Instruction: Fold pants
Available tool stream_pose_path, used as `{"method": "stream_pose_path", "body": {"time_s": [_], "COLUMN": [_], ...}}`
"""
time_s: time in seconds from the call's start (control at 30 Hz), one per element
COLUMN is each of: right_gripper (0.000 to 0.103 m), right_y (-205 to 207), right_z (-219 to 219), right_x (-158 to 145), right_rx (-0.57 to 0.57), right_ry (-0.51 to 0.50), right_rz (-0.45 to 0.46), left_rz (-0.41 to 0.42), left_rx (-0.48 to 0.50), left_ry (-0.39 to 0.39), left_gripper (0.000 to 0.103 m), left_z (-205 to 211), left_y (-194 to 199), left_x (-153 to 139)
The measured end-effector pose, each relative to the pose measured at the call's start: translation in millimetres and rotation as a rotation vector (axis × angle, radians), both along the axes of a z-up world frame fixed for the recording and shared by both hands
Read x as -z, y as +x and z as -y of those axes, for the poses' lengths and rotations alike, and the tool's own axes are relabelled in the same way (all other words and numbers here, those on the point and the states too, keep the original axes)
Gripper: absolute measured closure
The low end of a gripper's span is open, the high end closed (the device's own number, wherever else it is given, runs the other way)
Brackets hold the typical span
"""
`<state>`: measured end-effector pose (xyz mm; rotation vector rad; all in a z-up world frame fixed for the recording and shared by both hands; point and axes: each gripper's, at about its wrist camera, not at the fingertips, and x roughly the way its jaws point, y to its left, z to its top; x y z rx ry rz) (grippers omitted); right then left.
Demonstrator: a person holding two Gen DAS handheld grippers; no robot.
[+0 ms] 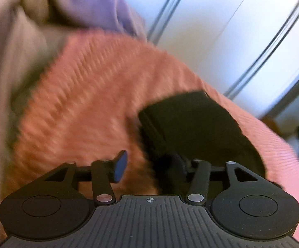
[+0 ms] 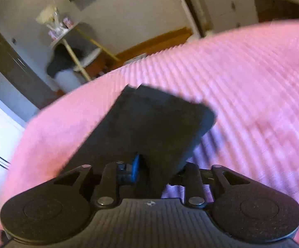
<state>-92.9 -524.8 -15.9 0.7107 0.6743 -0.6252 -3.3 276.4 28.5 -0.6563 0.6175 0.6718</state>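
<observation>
Pink ribbed bedspread (image 2: 242, 78) bears compactly folded black pants (image 2: 149, 124) at 12 o'clock; left tongs (image 1: 147, 165) released, right tongs' (image 2: 157, 169) grip unclear; folding seems nearly complete.

Both wrist views close above pink bedspread (image 1: 91, 95)

The right gripper (image 2: 149, 165) points down at a bed covered in a pink ribbed blanket (image 2: 242, 95). A folded dark pair of pants (image 2: 153, 119) lies on the blanket straight ahead — flat, with one corner toward the far edge of the bed. Its near end reaches down between the jaws, which stand apart; whether the blue pads (image 2: 136, 166) press on the cloth is hard to tell through the blur. Beyond the bed stand a small white round table (image 2: 83, 55) with clutter on top, a wooden floor (image 2: 149, 43) and pale walls — all smeared.
</observation>
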Motion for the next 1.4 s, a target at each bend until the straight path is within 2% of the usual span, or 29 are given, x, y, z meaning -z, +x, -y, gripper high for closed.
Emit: {"method": "stream_pose_path", "body": {"time_s": [0.03, 0.07, 0.13, 0.23, 0.37, 0.47, 0.53, 0.6, 0.67, 0.7, 0.77, 0.83, 0.9, 0.97, 1.07, 1.13, 1.23, 1.27, 1.3, 1.33, 1.37, 1.4], "right_gripper": [0.046, 0.042, 0.041, 0.037, 0.029, 0.028, 0.028, 0.028, 0.028, 0.028, 0.028, 0.028, 0.027, 0.026, 0.026, 0.026, 0.025, 0.026, 0.034, 0.051, 0.058, 0.074], "right_y": [-2, -4, -7, -5, 5, 27, 41, 55, 77, 87, 108, 127, 146, 159, 165, 170, 178, 179, 180, 181, 179, 175], "right_z": [-2, -4, -10, -28, -46, -42, -41, -43, -54, -61, -74, -83, -88, -83, -80, -82, -90, -93, -98, -101, -102, -102], "right_x": [-6, -12, -22, -39, -53, -52, -45, -39, -34, -32, -30, -28, -22, -10, -8, -8, -2, -1, -2, -3, -4, -7], "right_rx": [0.036, 0.065, 0.107, 0.080, 0.010, -0.135, -0.212, -0.263, -0.362, -0.412, -0.495, -0.525, -0.498, -0.412, -0.297, -0.254, -0.252, -0.255, -0.264, -0.277, -0.287, -0.297], "right_ry": [-0.055, -0.105, -0.192, -0.291, -0.405, -0.324, -0.209, -0.125, -0.136, -0.152, -0.120, -0.126, -0.099, 0.001, 0.066, 0.069, 0.018, -0.006, -0.039, -0.066, -0.079, -0.089], "right_rz": [-0.026, -0.034, -0.047, -0.011, 0.007, 0.010, 0.004, 0.003, -0.042, -0.057, -0.090, -0.124, -0.198, -0.283, -0.306, -0.353, -0.424, -0.439, -0.448, -0.448, -0.440, -0.427], "left_rz": [-0.008, -0.006, 0.002, 0.038, 0.068, 0.087, 0.095, 0.071, 0.000, -0.008, 0.008, 0.025, 0.029, 0.029, 0.033, 0.038, 0.029, 0.024, 0.022, 0.024, 0.030, 0.034], "left_rx": [0.011, 0.049, 0.159, 0.310, 0.519, 0.600, 0.623, 0.650, 0.698, 0.701, 0.688, 0.679, 0.666, 0.663, 0.679, 0.689, 0.688, 0.685, 0.680, 0.674, 0.667, 0.662], "left_ry": [0.062, 0.122, 0.169, 0.161, 0.140, 0.080, 0.025, 0.004, 0.004, 0.019, 0.060, 0.105, 0.135, 0.154, 0.175, 0.174, 0.167, 0.162, 0.155, 0.148, 0.141, 0.134], "left_gripper": [0.035, 0.031, 0.018, 0.009, 0.007, 0.007, 0.007, 0.007, 0.007, 0.007, 0.006, 0.006, 0.006, 0.006, 0.006, 0.006, 0.006, 0.006, 0.006, 0.006, 0.006, 0.006], "left_z": [7, 17, 41, 85, 161, 205, 221, 227, 231, 231, 230, 231, 241, 247, 249, 251, 248, 248, 249, 248, 247, 245], "left_y": [1, 2, 10, 24, 44, 50, 50, 51, 57, 57, 57, 57, 50, 50, 46, 46, 45, 47, 50, 50, 47, 48], "left_x": [-8, -15, -23, -27, -23, -9, 5, 19, 29, 31, 30, 30, 28, 28, 28, 27, 30, 30, 30, 29, 28, 28]}}
